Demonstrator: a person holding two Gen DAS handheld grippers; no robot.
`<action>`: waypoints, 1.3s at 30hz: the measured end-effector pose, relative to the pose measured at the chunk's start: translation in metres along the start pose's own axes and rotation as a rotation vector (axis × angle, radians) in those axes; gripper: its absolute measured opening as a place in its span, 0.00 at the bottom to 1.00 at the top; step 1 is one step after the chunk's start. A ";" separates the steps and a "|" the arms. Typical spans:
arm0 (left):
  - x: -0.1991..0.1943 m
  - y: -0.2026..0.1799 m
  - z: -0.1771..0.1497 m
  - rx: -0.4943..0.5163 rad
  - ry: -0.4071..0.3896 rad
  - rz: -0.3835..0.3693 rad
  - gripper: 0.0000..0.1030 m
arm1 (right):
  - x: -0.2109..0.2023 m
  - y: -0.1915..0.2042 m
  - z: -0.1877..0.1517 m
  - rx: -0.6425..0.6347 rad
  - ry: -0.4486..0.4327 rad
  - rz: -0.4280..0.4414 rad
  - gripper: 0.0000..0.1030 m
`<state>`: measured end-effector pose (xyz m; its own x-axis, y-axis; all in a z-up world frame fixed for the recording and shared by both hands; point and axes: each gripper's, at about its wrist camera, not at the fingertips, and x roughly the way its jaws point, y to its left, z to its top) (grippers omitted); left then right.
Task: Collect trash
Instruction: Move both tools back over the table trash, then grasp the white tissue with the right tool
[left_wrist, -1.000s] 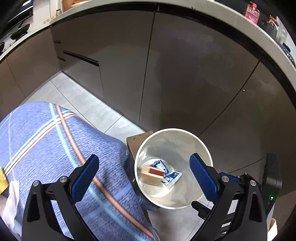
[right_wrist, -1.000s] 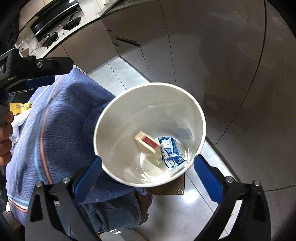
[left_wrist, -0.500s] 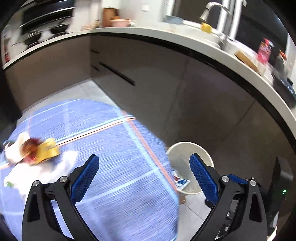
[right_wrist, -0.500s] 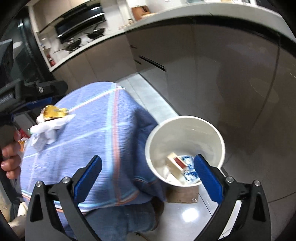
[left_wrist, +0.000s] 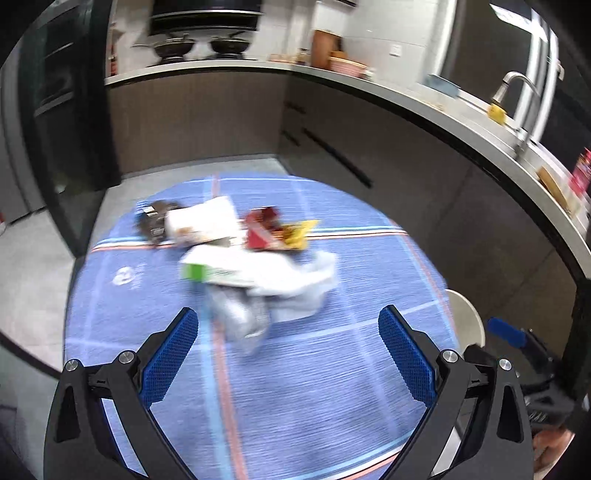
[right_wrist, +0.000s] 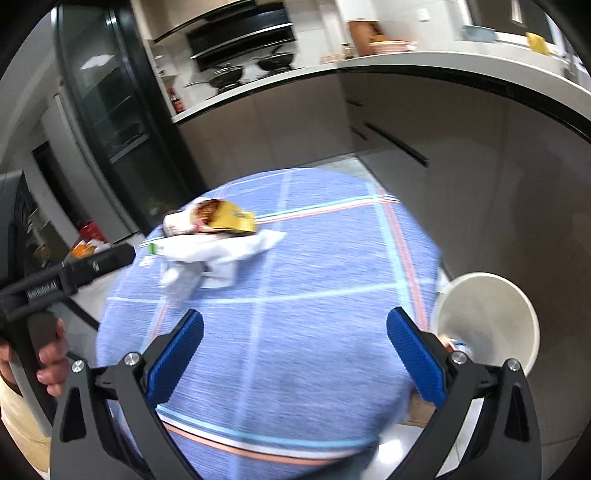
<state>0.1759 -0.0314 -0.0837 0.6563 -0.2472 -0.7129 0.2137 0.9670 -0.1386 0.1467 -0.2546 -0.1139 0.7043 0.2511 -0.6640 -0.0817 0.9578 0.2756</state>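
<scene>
Because both tongs, left (left_wrist: 288, 354) and right (right_wrist: 294, 356), hang wide and empty, a hasty grab at the trash (left_wrist: 236, 254) mid-frame on the surface (left_wrist: 332, 387) could scatter pieces short of the bin (right_wrist: 487, 321) at right.

No legible txt: logo on blue tablecloth (left_wrist: 295, 369) & print on left tool's (right_wrist: 74, 273) handle blurred.
</scene>
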 end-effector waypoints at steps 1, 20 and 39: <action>-0.004 0.010 -0.002 -0.010 -0.006 0.012 0.92 | 0.003 0.007 0.002 -0.010 0.003 0.012 0.97; -0.025 0.104 -0.018 -0.127 -0.049 -0.005 0.92 | 0.104 0.118 0.036 -0.326 0.108 0.035 0.81; 0.024 0.092 0.002 -0.035 0.022 -0.102 0.81 | 0.119 0.096 0.033 -0.367 0.128 -0.034 0.06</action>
<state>0.2124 0.0519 -0.1123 0.6166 -0.3435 -0.7084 0.2527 0.9385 -0.2351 0.2463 -0.1372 -0.1434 0.6190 0.2111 -0.7564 -0.3225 0.9466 0.0003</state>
